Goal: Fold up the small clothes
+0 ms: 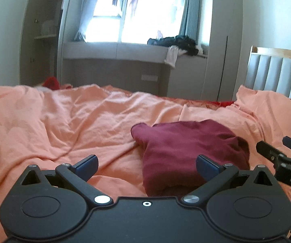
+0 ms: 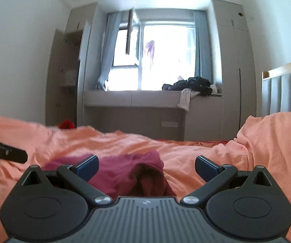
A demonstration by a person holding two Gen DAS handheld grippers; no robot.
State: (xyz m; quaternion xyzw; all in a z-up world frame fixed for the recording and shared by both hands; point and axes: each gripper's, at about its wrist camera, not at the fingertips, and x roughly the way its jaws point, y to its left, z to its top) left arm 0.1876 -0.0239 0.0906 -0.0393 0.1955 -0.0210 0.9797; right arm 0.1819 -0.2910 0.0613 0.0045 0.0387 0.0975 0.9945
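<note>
A folded maroon garment (image 1: 188, 154) lay on the rumpled orange bedspread (image 1: 68, 121), right of centre in the left wrist view and low at centre-left in the right wrist view (image 2: 129, 172). The left gripper (image 1: 147, 168) stood with its jaws wide apart, nothing between the pads, the garment's near edge just beyond its right finger. The right gripper (image 2: 146, 167) was likewise spread wide and empty, the cloth lying between and past its fingers without visible contact. Each tool showed in the other's view: the right one at the right edge, the left one at the left edge. Beyond the bed, at the top of both frames, a bright window (image 2: 155, 60) with grey curtains (image 2: 203, 46) stood over a ledge carrying a heap of dark clothes (image 2: 194, 85). A padded headboard (image 1: 277, 75) rose at the right, something red (image 1: 51, 82) past the far left edge.
</note>
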